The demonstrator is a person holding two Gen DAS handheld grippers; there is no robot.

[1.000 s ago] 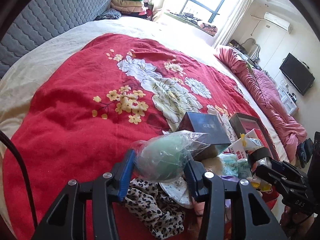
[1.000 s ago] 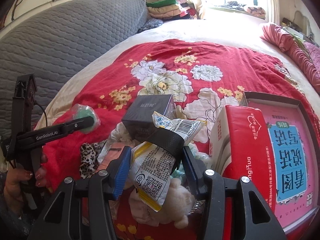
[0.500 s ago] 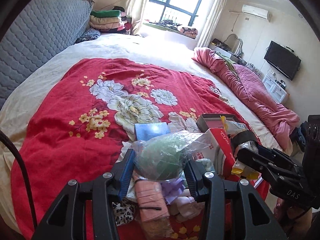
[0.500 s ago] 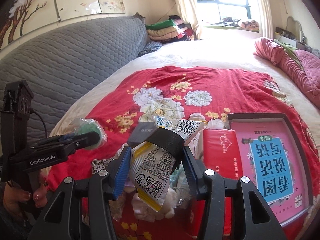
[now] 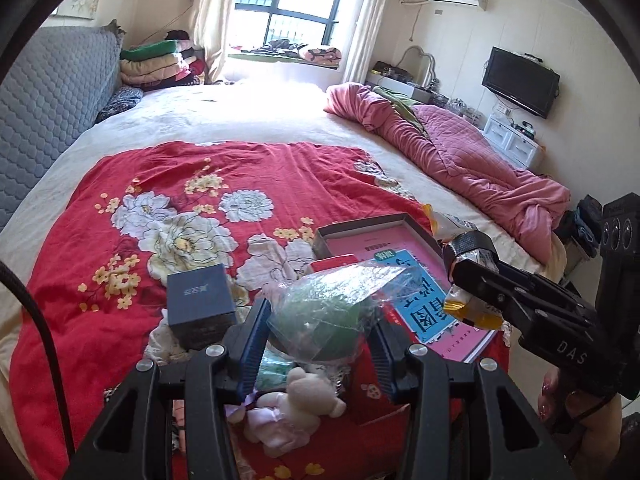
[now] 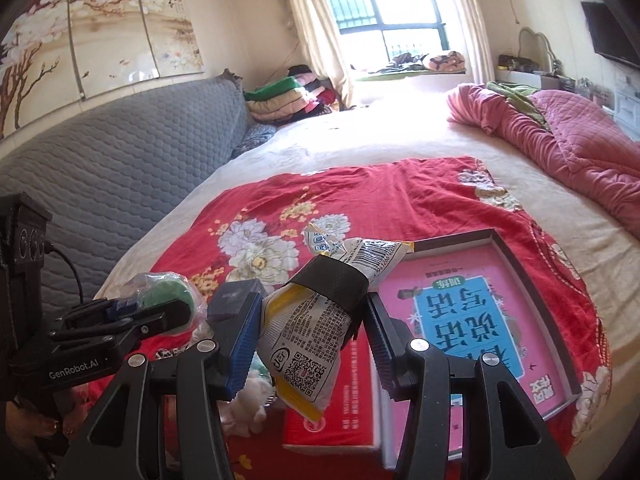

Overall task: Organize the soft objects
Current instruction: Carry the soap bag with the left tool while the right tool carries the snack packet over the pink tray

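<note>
Left gripper [image 5: 318, 320]: clamped on bagged green ball [image 5: 324, 316], above plush bear [image 5: 308, 396]. Right gripper [image 6: 308, 332]: clamped on snack packet [image 6: 308, 336], long axis upright, right of bear, nearer tray [image 6: 516, 256]

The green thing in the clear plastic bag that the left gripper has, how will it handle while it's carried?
The green round object in its clear plastic bag looks soft and probably light. The left gripper pinches it through crinkled film, which is likely slippery. Loose film sticks up past the jaws, so the bag should flop and the contents could shift inside.
</note>
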